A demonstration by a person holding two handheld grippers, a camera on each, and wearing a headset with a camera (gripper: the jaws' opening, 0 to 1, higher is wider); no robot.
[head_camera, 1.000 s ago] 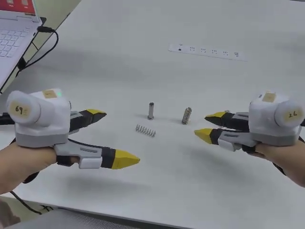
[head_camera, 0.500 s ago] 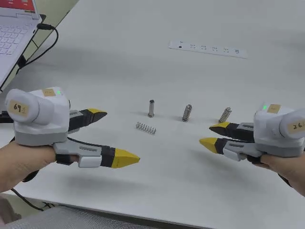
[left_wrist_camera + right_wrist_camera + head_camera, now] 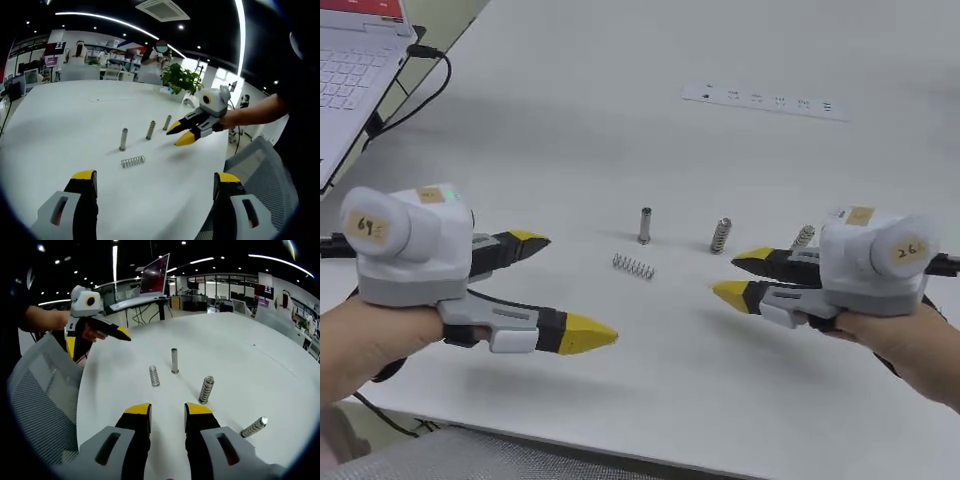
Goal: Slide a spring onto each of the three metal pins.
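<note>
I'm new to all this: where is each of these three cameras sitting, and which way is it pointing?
Head view: on the person's headset, looking forward and down at the white table; both hands, holding the left gripper and right gripper, show.
Left gripper view: on the left gripper, looking along its wide-open fingers across the table toward the right gripper.
Right gripper view: on the right gripper, looking along its fingers toward the left gripper and a laptop.
All three share the bare pin and loose spring.

plain white surface (image 3: 570, 130), long white power strip (image 3: 765, 102). silver metal pin (image 3: 645, 225) and silver coiled spring (image 3: 633, 266). left tongs (image 3: 580, 288) and right tongs (image 3: 725, 273): white-grey bodies, black jaws, yellow tips.
</note>
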